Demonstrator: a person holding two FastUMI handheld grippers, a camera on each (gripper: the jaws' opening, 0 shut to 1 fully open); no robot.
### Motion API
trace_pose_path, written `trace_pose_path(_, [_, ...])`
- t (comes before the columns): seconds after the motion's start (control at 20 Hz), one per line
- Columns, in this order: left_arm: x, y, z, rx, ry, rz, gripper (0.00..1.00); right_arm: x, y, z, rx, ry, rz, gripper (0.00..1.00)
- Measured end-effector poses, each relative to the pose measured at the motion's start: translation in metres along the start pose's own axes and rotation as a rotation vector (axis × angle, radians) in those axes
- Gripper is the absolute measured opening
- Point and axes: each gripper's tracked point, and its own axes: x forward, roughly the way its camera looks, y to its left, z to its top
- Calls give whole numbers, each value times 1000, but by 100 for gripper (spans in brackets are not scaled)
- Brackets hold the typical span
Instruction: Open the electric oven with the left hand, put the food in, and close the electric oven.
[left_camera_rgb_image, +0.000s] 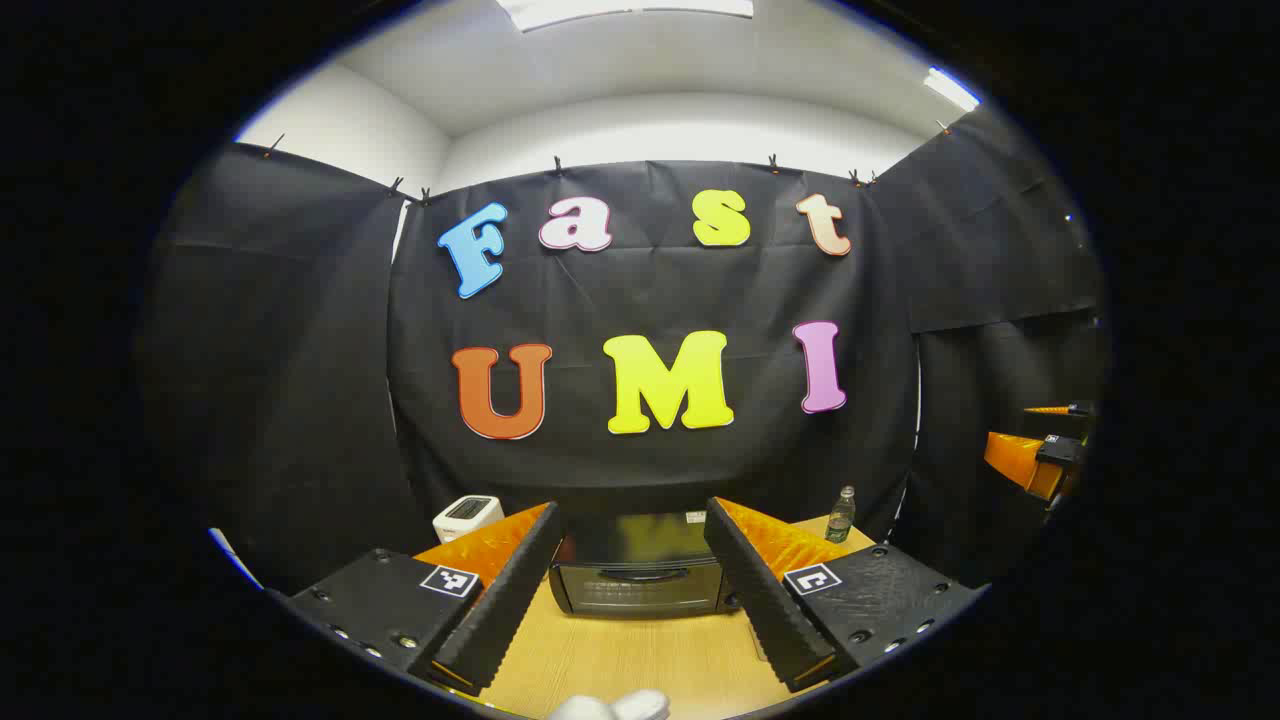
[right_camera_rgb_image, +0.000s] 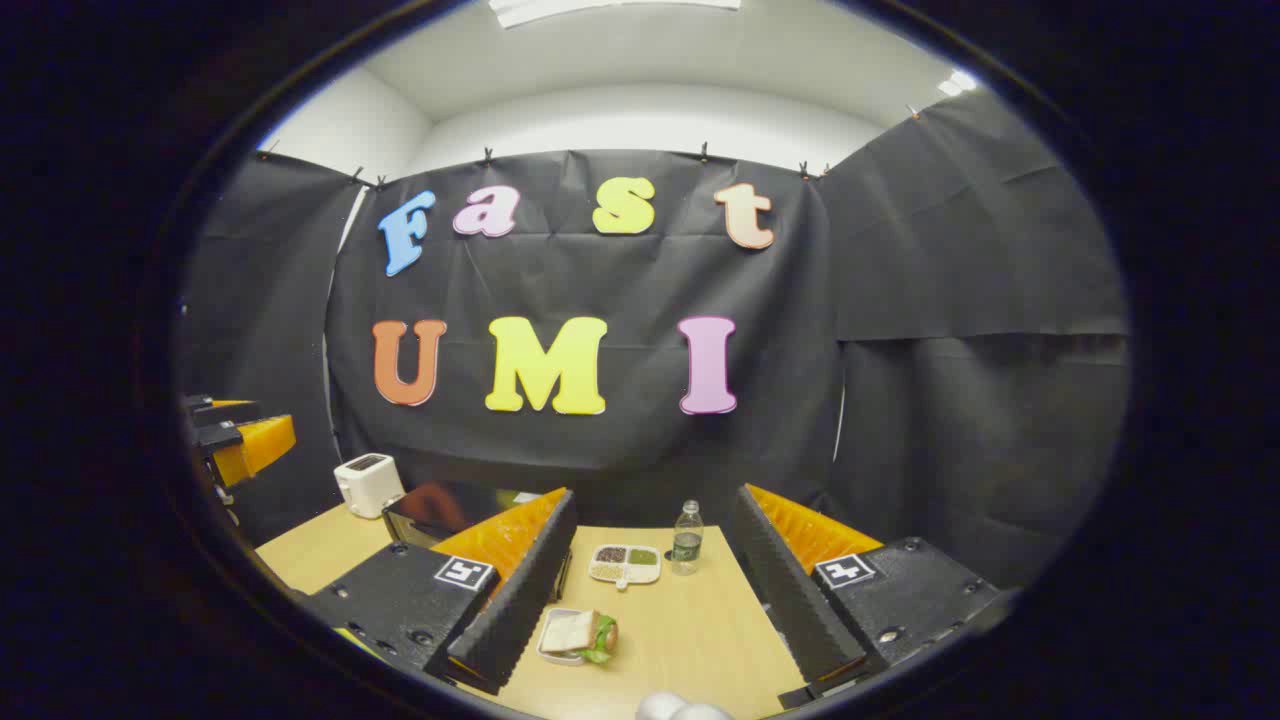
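- on the light wooden table (left_camera_rgb_image: 620, 660), the black electric oven with glass door (left_camera_rgb_image: 640, 575) sits shut, straight ahead of the left gripper (left_camera_rgb_image: 640, 590), jaws spread, empty.
- right gripper (right_camera_rgb_image: 650, 590) likewise spread; sandwich in a small white tray (right_camera_rgb_image: 572, 634) lies below it, untouched.
- nothing done yet: opening, loading, closing all remain.

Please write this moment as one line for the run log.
stage: before opening | oven: door closed | sandwich dish: on table | left gripper: open, facing oven | right gripper: open, above table
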Motion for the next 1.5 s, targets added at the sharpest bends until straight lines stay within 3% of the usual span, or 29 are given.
trace_pose_path(0.75, [22, 1, -31, -19, 20, 1, 95, 3, 2, 5, -32, -3, 23, 92])
trace_pose_path(1.0, [57, -4, -74, -27, 48, -21, 95, 1, -8, 4, -37, -2, 3, 92])
trace_pose_path(1.3, [113, -14, -139, -25, 105, -45, 95, -3, -30, 0, -87, 16, -77, 92])
trace_pose_path(1.35, [123, -14, -151, -36, 121, -46, 95, -3, -32, -1, -90, 21, -91, 100])
trace_pose_path(1.4, [135, -15, -162, -47, 133, -47, 95, -4, -34, -3, -94, 26, -105, 92])
trace_pose_path(1.5, [159, -18, -186, -57, 168, -52, 95, -4, -40, -8, -108, 41, -133, 92])
